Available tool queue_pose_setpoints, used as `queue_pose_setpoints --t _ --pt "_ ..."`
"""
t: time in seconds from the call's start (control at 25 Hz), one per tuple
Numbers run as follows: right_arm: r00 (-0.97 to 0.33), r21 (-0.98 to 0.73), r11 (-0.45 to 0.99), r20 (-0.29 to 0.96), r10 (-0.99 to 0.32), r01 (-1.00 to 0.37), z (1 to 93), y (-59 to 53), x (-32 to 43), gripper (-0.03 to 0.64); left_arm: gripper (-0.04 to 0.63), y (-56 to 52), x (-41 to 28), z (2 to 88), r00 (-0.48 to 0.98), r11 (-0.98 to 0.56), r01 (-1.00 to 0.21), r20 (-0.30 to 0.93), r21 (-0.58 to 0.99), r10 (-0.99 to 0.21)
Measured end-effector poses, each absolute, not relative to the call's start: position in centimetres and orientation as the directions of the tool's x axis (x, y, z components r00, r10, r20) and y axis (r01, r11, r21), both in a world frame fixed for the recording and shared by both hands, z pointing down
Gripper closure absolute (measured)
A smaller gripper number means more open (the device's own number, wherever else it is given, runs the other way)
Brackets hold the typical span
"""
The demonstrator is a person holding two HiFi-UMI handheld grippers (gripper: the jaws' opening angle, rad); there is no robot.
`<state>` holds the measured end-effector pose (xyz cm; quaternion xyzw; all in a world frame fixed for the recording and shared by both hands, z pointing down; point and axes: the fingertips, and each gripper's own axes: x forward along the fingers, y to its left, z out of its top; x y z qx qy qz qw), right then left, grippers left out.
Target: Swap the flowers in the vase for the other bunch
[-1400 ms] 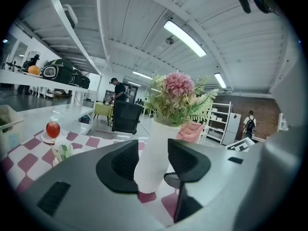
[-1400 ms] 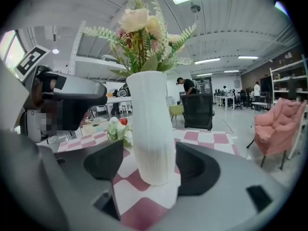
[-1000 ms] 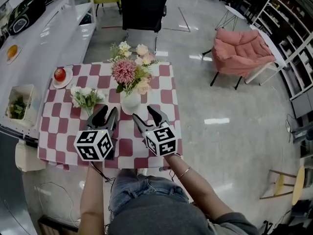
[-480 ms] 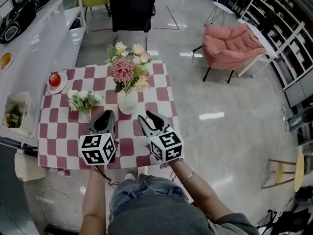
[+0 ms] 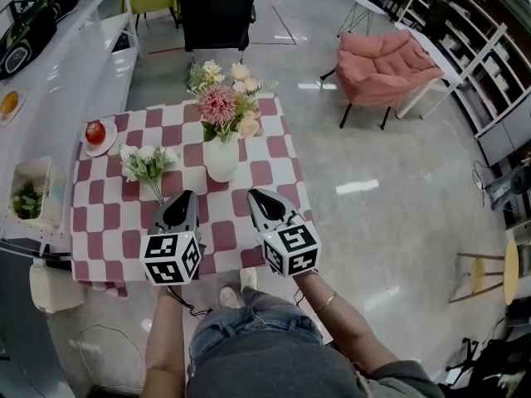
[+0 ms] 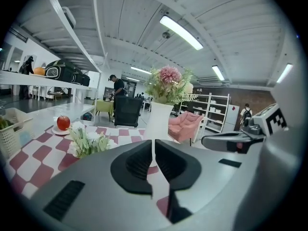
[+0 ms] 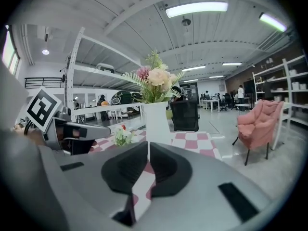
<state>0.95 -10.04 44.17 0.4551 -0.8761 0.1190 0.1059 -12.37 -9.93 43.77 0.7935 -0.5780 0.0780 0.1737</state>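
On the table (image 5: 108, 222), the loose bunch (image 5: 148, 164) lies left of the vase (image 5: 221, 161).

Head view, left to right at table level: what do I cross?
basket → apple → white bunch → vase → pink armchair

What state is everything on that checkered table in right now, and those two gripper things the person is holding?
Vase: upright on the table, holding a pink and cream bouquet.
White bunch: lying loose on the table, beside the vase.
Apple: whole, on a small plate.
Left gripper: jaws have just been closing, nothing between them.
Right gripper: shut, empty.
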Motion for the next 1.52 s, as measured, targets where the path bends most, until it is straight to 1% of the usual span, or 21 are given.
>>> queue_pose_setpoints --t 0.36,0.72,1.52 --pt "-0.556 -0.166 0.530 0.259 -0.790 -0.831 42.7 -6.5 0.9 0.604 0.574 -6.0 -12.8 43.7 0.347 -0.301 -0.935 0.317 0.186 -0.883" --pt "-0.565 -0.134 0.549 0.241 -0.789 -0.825 41.8 -3.8 0.3 0.607 0.574 -3.7 -13.0 43.1 0.358 -0.313 -0.931 0.301 0.190 -0.884" --pt "-0.520 -0.080 0.517 0.232 -0.822 -0.852 41.2 -0.5 0.6 0.609 0.574 -0.3 -13.7 42.8 0.360 -0.321 -0.931 0.289 0.173 -0.887"
